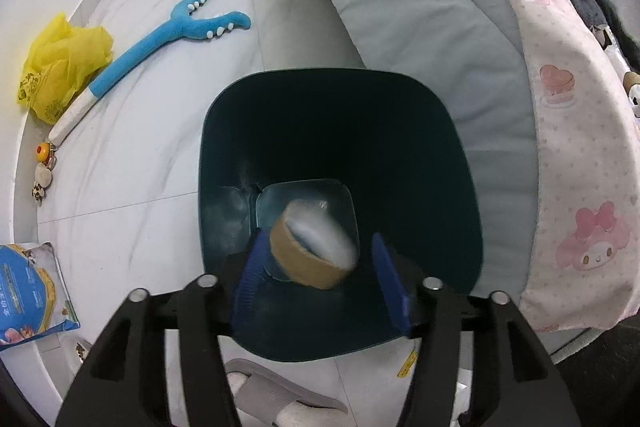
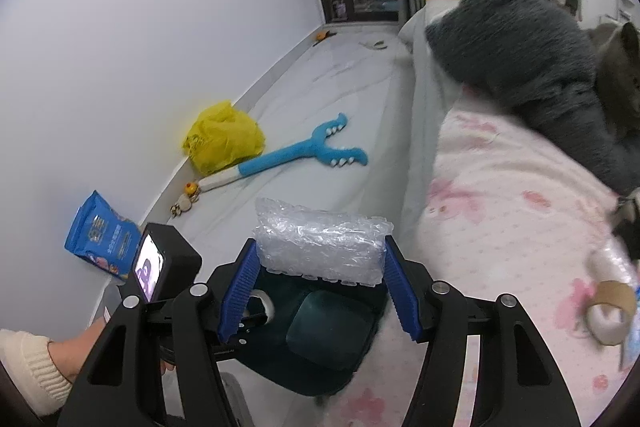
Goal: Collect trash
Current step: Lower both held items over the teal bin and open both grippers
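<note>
Left gripper over bin, fingers apart; right gripper clamped on bubble wrap.

The left gripper (image 1: 316, 283) is spread above the dark teal plastic waste bin (image 1: 400, 107); a blurred brown cardboard tape roll (image 1: 312, 251) sits between its blue pads without clear contact on the right pad. The right gripper (image 2: 320, 287) pinches a clear bubble-wrap bundle (image 2: 320, 243) above the bin. A yellow plastic bag (image 2: 224, 139) and a blue plush stick toy (image 2: 304, 151) lie on the tiled floor (image 1: 140, 187).
</note>
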Action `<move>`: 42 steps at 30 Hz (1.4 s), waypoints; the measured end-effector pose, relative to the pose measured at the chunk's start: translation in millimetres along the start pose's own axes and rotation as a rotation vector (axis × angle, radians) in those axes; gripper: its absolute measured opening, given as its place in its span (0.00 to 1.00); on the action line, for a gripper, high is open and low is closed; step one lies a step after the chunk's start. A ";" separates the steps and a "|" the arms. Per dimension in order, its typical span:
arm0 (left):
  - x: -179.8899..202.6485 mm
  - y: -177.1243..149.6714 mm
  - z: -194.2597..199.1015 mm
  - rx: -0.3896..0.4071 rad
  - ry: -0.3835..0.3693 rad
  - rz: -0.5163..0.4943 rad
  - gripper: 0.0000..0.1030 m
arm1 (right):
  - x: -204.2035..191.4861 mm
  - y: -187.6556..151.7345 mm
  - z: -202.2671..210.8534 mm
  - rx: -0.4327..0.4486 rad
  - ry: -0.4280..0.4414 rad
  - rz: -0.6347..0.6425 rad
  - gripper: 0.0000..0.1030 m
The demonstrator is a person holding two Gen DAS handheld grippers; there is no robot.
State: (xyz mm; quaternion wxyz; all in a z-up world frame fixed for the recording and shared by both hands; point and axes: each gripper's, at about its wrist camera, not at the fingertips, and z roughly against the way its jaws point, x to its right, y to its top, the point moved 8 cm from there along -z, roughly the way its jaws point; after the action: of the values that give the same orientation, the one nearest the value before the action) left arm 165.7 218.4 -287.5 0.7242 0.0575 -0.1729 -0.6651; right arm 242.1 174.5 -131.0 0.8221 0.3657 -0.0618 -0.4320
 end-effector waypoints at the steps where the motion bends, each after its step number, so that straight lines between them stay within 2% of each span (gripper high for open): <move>1: -0.8 0.0 1.4 0.003 0.000 0.001 0.61 | -1.4 -1.5 -3.3 -0.009 0.005 -0.002 0.61; 7: -7.9 2.7 17.8 0.041 -0.004 0.022 0.63 | -9.3 -12.9 -28.0 -0.070 0.030 -0.018 0.61; 21: -31.6 34.9 84.5 0.288 -0.017 0.073 0.63 | -20.1 -45.5 -86.7 -0.214 0.023 -0.047 0.61; 36: -32.2 60.4 148.5 0.482 -0.024 0.063 0.69 | -37.7 -90.6 -138.4 -0.365 0.003 -0.009 0.61; 38: -30.6 63.7 155.2 0.502 -0.024 0.062 0.69 | -39.0 -96.7 -142.0 -0.381 0.000 0.000 0.63; 40: -28.8 67.3 161.0 0.518 -0.026 0.059 0.70 | -40.4 -101.8 -145.1 -0.400 0.005 0.006 0.73; 42: -24.9 70.7 167.6 0.538 -0.025 0.054 0.71 | -40.9 -102.3 -145.9 -0.401 0.003 0.013 0.77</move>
State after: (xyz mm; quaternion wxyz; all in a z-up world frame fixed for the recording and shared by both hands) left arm 176.3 275.1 -113.2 0.6983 0.2352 -0.3536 -0.5763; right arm 209.6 248.5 -294.9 0.8813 0.1951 0.0242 -0.4298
